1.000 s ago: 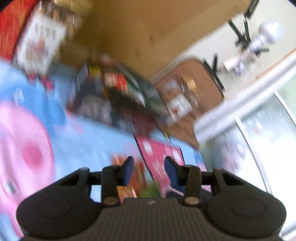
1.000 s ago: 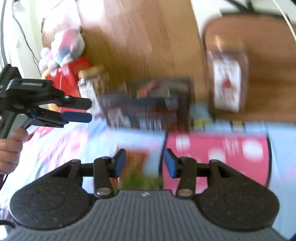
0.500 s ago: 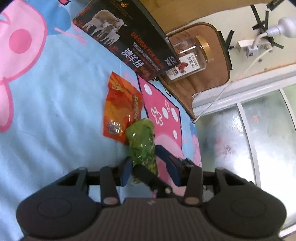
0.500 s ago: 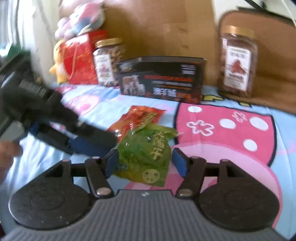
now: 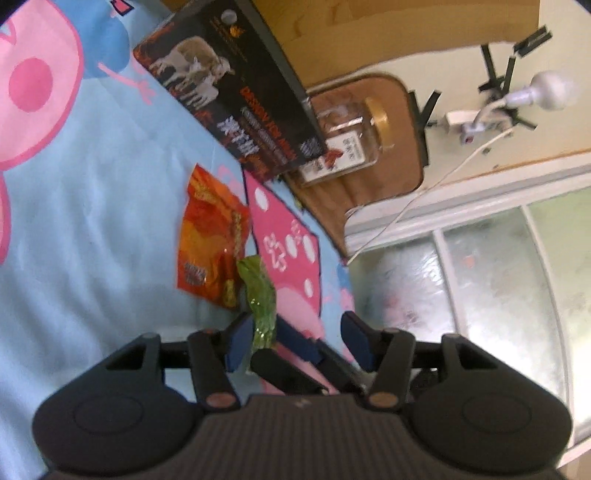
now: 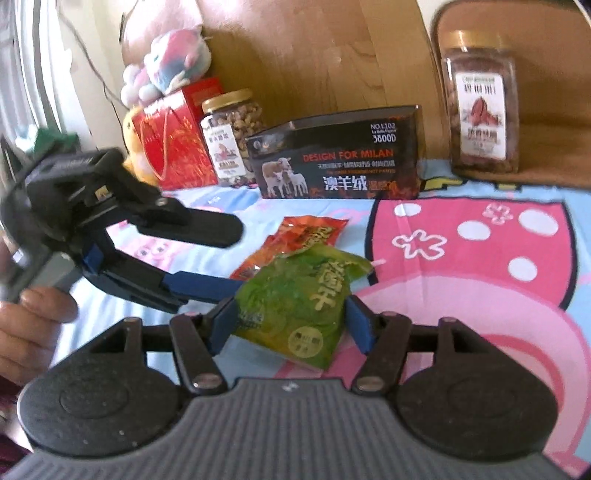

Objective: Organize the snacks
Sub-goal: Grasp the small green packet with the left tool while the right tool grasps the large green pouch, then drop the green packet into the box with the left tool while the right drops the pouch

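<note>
Since the earlier left wrist frames, the left hand-held gripper (image 5: pixel 297 341) has dropped toward the bed and rolled, and its jaws have spread wider.

Left wrist view: a cartoon bedsheet (image 5: pixel 103 206) in pale blue and pink covers the surface. A dark box (image 5: pixel 236 99) stands at the far edge against a wooden headboard (image 5: pixel 369 33), with a jar of nuts (image 5: pixel 347 147) on a brown cushion behind it and a frosted window (image 5: pixel 480 280) to the right. An orange snack packet (image 5: pixel 210 240) lies flat. The left jaws are opening — the green snack packet (image 5: pixel 260 299) stands edge-on beside one pad, and the other pad is well clear of it.

Right wrist view: a red gift bag (image 6: pixel 173 144), a second nut jar (image 6: pixel 229 136) and a plush toy (image 6: pixel 170 62) line the headboard. The right hand-held gripper (image 6: pixel 291 325) is closing around the green snack packet, both pads at its sides — whether they press it, I cannot tell. A hand (image 6: pixel 29 332) holds the left gripper at the left, one finger tip at the packet's edge.
</note>
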